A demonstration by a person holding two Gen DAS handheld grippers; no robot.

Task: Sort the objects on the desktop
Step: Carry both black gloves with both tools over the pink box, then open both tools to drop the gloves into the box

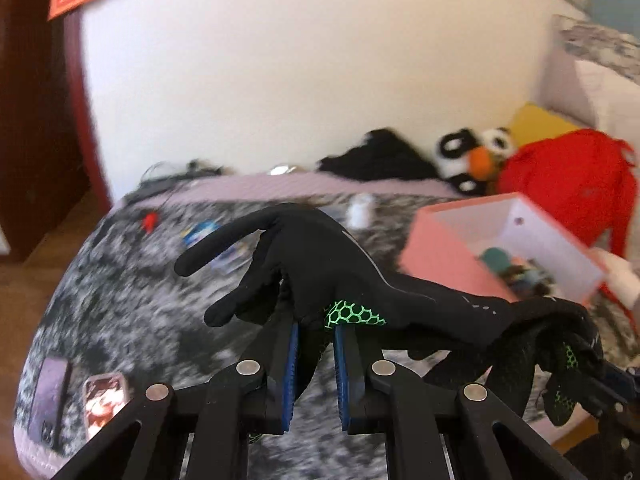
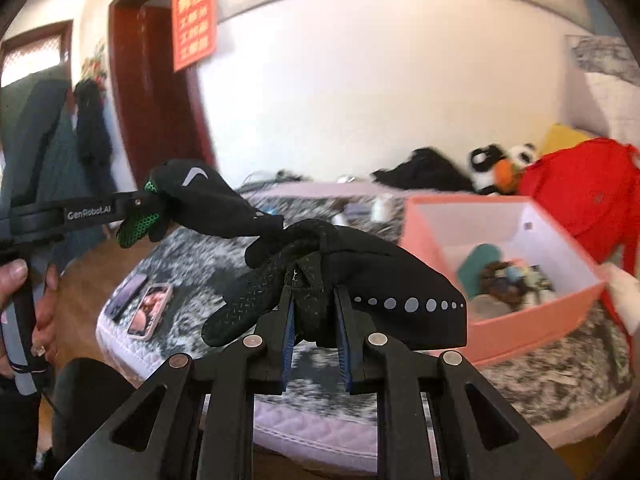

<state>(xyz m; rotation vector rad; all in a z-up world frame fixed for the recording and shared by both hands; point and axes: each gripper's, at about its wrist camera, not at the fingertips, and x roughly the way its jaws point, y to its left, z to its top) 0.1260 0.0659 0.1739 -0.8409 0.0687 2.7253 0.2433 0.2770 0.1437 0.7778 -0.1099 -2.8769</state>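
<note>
My left gripper (image 1: 316,328) is shut on a black glove (image 1: 320,248) with a green honeycomb patch, its fingers drooping to the left. In the right wrist view the same gripper (image 2: 140,204) holds that glove (image 2: 208,200) at the left. My right gripper (image 2: 316,300) is shut on a second black glove (image 2: 380,280) with a row of reflective dots. That glove (image 1: 540,344) hangs at the lower right of the left wrist view. Both gloves are lifted above the bed. Beyond them on the right, an open pink box (image 2: 520,332) (image 1: 440,248) holds several small items.
A grey mottled blanket (image 1: 140,300) covers the bed. Two phones (image 2: 150,310) (image 2: 128,294) lie near its left edge. A red bag (image 1: 568,184), a panda plush (image 1: 476,156) and a black garment (image 1: 380,160) sit by the wall. A person's hand (image 2: 16,276) grips the left handle.
</note>
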